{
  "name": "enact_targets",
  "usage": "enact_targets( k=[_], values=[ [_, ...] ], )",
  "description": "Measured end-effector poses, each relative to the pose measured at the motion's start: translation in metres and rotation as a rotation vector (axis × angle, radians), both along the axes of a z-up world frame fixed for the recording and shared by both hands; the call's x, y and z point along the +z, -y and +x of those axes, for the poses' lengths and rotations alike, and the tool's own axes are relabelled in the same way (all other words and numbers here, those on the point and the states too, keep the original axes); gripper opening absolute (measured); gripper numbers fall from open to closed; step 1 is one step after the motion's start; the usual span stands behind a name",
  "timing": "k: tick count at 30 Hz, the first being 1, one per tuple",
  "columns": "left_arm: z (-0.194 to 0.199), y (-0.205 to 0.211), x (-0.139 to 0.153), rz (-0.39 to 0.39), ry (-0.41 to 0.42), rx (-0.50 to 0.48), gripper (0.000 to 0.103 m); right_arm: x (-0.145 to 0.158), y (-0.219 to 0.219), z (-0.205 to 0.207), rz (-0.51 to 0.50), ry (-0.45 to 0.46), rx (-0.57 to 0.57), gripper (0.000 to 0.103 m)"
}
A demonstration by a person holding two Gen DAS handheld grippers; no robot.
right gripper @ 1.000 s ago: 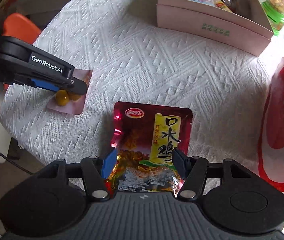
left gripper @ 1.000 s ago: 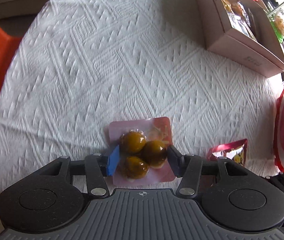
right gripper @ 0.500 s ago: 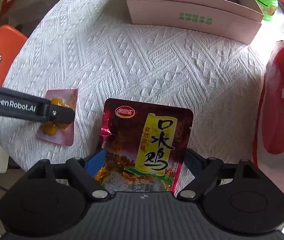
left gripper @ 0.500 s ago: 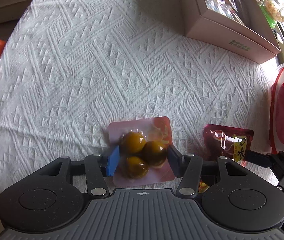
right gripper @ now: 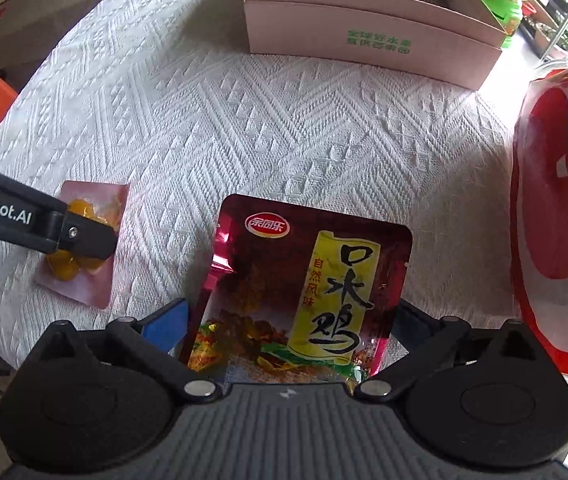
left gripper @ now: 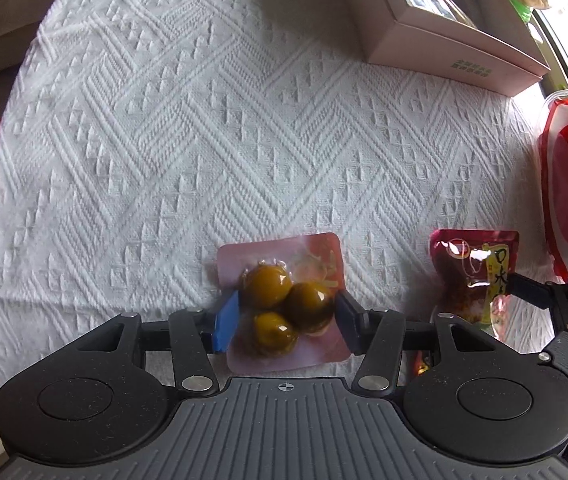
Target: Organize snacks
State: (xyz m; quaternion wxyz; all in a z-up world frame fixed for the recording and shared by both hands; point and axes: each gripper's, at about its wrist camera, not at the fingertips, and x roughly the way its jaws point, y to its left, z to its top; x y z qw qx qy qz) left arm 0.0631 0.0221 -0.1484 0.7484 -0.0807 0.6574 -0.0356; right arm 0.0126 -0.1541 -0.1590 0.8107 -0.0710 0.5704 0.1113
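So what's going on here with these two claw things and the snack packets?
A person is sorting snacks with a handheld claw in each hand. The left claw is closed on a pink packet of three glazed brown balls lying on the white tablecloth. The right claw is opening, its jaws standing wide on either side of a dark red chicken snack packet. A pink box already holding other snacks sits at the far side.
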Motion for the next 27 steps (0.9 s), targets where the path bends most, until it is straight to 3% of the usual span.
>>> enact_targets(
  k=[4, 9, 14, 21, 27],
  values=[
    [0.000, 0.000, 0.000, -0.010, -0.001, -0.023, 0.057, -0.001, 0.000, 0.000, -0.001, 0.007, 0.007, 0.103],
    [0.001, 0.000, -0.001, -0.011, 0.001, -0.059, 0.058, 0.000, -0.003, 0.011, -0.002, -0.046, -0.014, 0.103],
    [0.002, 0.001, -0.002, -0.014, 0.004, -0.077, 0.058, 0.010, 0.000, 0.017, 0.023, -0.027, -0.086, 0.085],
    [0.009, 0.013, -0.006, 0.038, -0.036, -0.067, 0.058, 0.022, 0.001, 0.018, 0.023, -0.031, -0.106, 0.071],
    [0.004, 0.002, 0.001, -0.048, -0.006, -0.002, 0.057, 0.037, 0.007, 0.016, 0.052, -0.015, -0.105, 0.067]
  ],
)
